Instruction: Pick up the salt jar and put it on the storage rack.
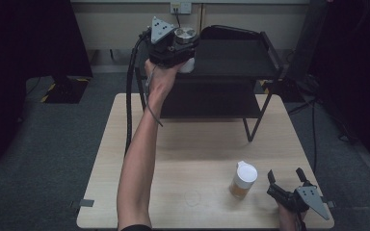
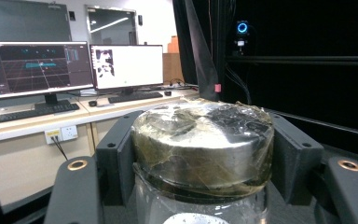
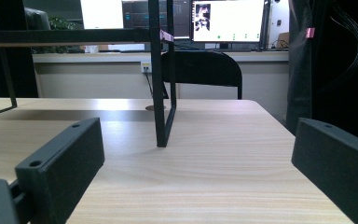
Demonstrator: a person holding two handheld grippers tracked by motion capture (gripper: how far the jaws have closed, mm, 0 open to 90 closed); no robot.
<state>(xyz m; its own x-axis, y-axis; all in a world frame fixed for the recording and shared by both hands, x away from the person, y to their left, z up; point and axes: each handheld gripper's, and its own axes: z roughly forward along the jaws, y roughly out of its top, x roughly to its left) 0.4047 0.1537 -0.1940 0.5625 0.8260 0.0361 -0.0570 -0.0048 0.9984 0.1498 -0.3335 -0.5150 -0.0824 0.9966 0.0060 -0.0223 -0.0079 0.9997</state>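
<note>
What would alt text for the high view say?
A person's left gripper holds a metal-lidded jar over a black shelf rack. The open right gripper rests on the wooden table beside a white-lidded jar.

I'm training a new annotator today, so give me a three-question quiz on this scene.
1. True or false: the left gripper is shut on the jar with the metal lid.
2. Where does the white-lidded cup stand?
A. on the black shelf rack
B. on the wooden table, near the right gripper
C. on the floor
3. Fill in: the right gripper's jaws stand ____.

Key: 1 true; 2 B; 3 open, with nothing between them.
</note>
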